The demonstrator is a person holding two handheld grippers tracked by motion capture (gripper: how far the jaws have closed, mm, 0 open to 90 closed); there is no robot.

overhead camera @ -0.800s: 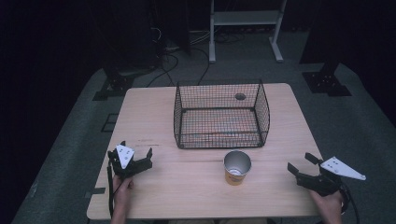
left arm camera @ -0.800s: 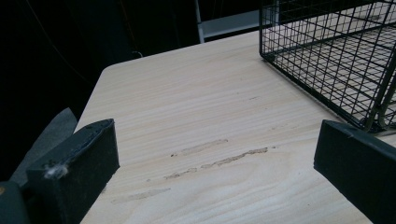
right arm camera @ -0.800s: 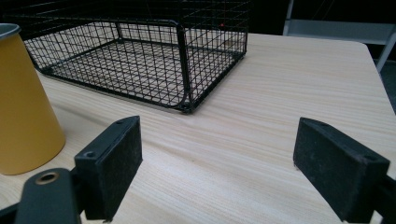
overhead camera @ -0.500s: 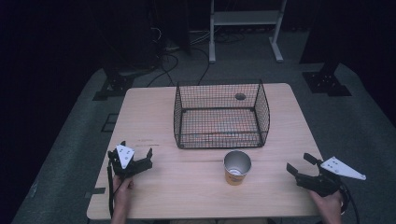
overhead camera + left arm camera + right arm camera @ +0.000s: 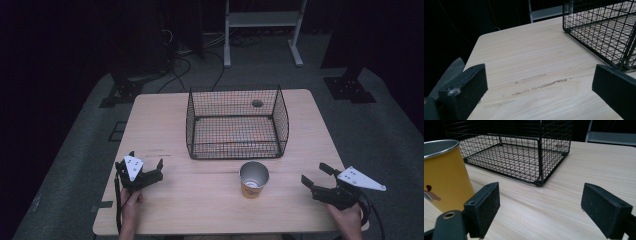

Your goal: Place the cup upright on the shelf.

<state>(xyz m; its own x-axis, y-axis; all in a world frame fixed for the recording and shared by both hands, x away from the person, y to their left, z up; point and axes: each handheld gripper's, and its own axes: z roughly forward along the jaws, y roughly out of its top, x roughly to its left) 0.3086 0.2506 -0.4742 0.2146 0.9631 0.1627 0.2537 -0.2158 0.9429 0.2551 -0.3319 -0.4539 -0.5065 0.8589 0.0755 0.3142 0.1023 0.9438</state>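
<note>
Now cup upright between basket, near table edge.

Dark room, grey floor, white shelf frame behind table

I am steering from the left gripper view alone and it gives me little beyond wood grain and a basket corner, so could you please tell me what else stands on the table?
Observer: A yellow cup with a metal rim stands upright in front of the wire basket, apart from it, toward the person's side.
Operator: Thank you. Is anything inside the basket?
Observer: No; in the right gripper view its mesh floor lies bare.
Operator: And where are the right tongs, please?
Observer: The right tongs are open at the table's right front, aimed toward the cup, not touching it.
Operator: Does the cup carry any marking?
Observer: Yes, a small brown figure shows on its yellow side.
</note>
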